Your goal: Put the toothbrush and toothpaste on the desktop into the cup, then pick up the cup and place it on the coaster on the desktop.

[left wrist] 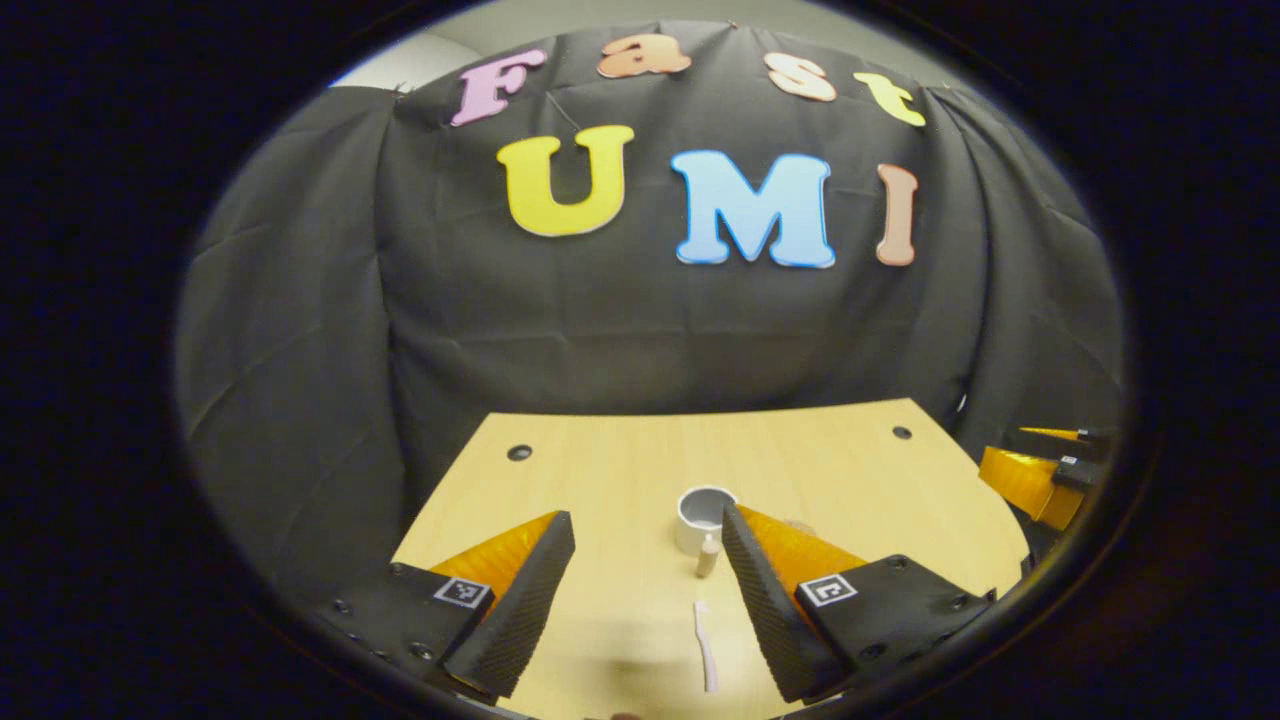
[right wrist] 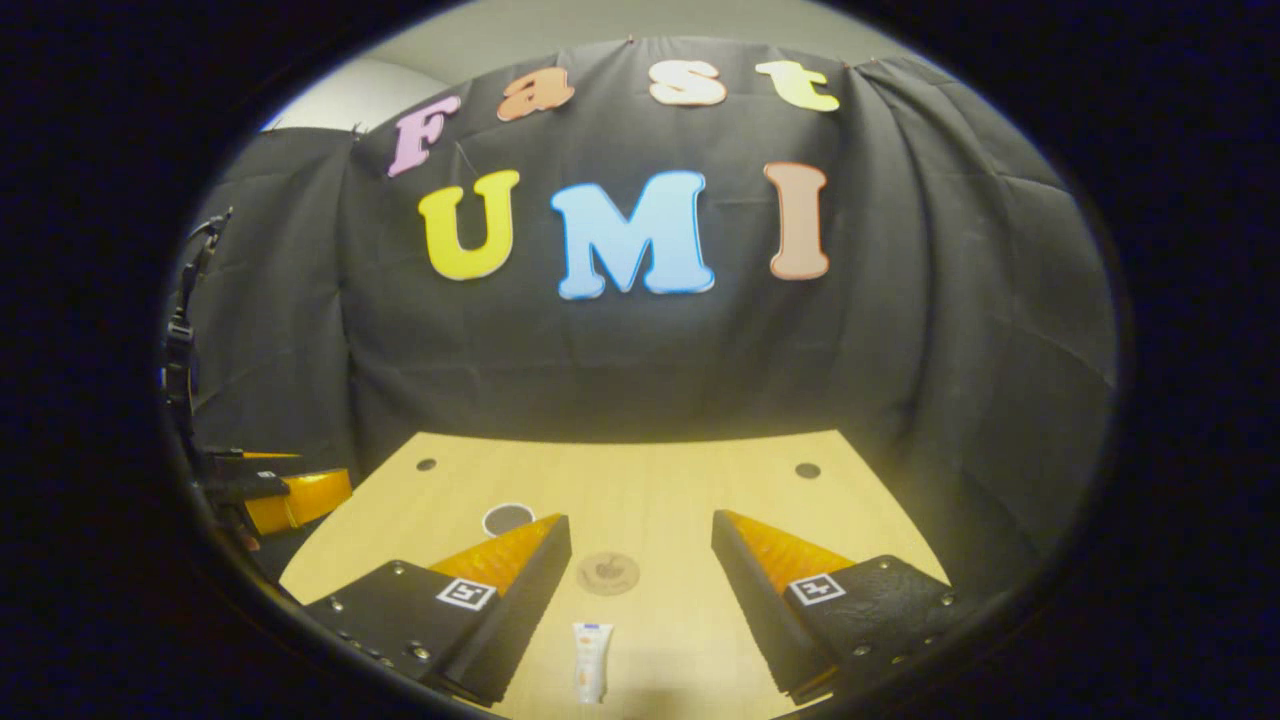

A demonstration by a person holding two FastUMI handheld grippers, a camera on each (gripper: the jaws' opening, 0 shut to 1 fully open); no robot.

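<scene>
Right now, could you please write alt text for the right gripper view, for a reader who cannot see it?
The open right gripper hovers over a wooden desktop. A toothpaste tube lies between its fingers, with a round coaster just beyond and the cup farther left.

Black cloth wall [left wrist: 640, 340] draped behind light wooden desktop [left wrist: 620, 470]; pale ceiling above, dim light.

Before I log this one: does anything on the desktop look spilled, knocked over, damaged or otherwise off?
Nothing stands out. The cup stands upright, the toothbrush and toothpaste lie flat on the desktop, and the coaster lies bare. Both jaws are open.
</scene>
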